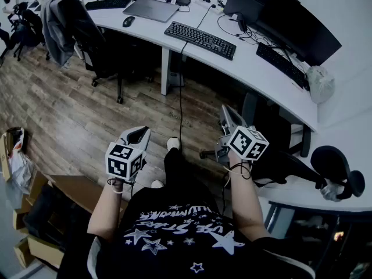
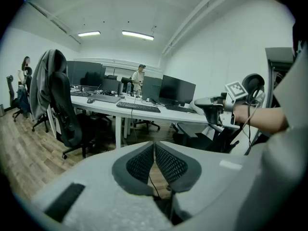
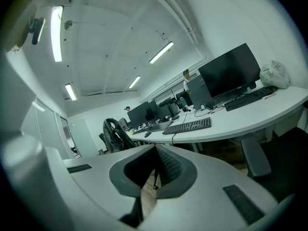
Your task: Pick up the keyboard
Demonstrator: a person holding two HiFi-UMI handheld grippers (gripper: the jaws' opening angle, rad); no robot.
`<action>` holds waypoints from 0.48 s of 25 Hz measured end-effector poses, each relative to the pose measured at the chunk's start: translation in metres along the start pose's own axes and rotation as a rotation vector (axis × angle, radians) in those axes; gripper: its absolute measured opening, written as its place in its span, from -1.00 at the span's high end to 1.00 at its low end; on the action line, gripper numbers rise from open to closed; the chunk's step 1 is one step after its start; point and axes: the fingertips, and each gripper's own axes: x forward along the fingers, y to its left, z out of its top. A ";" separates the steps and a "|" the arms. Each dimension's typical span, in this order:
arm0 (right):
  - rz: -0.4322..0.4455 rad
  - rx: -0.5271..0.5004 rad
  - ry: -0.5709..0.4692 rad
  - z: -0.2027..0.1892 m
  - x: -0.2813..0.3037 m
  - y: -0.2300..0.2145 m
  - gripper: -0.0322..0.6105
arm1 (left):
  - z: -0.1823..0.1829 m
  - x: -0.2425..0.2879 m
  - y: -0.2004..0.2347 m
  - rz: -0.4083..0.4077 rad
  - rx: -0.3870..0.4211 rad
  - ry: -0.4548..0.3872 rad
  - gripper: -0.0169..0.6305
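- Two grippers are in front of my body, above the wooden floor [image 1: 58, 109], and neither carries anything.
- My left gripper [image 1: 139, 133] has its jaws closed together. In the left gripper view the black pads [image 2: 142, 163] meet at the tips with nothing between them.
- My right gripper [image 1: 225, 114] is closed in the same way. In the right gripper view its pads [image 3: 168, 165] touch at the front and hold nothing.
- Beyond them comes a strip of floor, then the white curved desk [image 1: 256, 80], well apart from both grippers.
- The keyboard [image 1: 200, 39] lies flat on this desk, near its front edge, untouched. A dark cable [image 1: 181, 80] hangs from the edge just beside it.
- To its left I see a mouse [image 1: 128, 21] and a closed laptop [image 1: 151, 9]. To its right is a second keyboard [image 1: 282, 63], in front of dark monitors [image 1: 290, 22].
- At the far left stands an office chair [image 1: 87, 34] with a grey jacket [image 1: 55, 22] over its back.
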 end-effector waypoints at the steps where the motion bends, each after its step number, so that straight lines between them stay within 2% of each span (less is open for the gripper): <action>1: 0.004 -0.005 -0.001 0.002 0.002 0.003 0.89 | 0.000 -0.001 0.001 -0.001 -0.001 -0.001 0.86; 7: 0.019 -0.032 0.003 0.000 0.009 0.019 0.89 | 0.001 -0.006 0.010 0.011 -0.016 -0.016 0.86; 12: -0.006 -0.047 0.041 -0.019 0.009 0.020 0.89 | -0.015 -0.005 0.012 -0.008 -0.051 0.006 0.86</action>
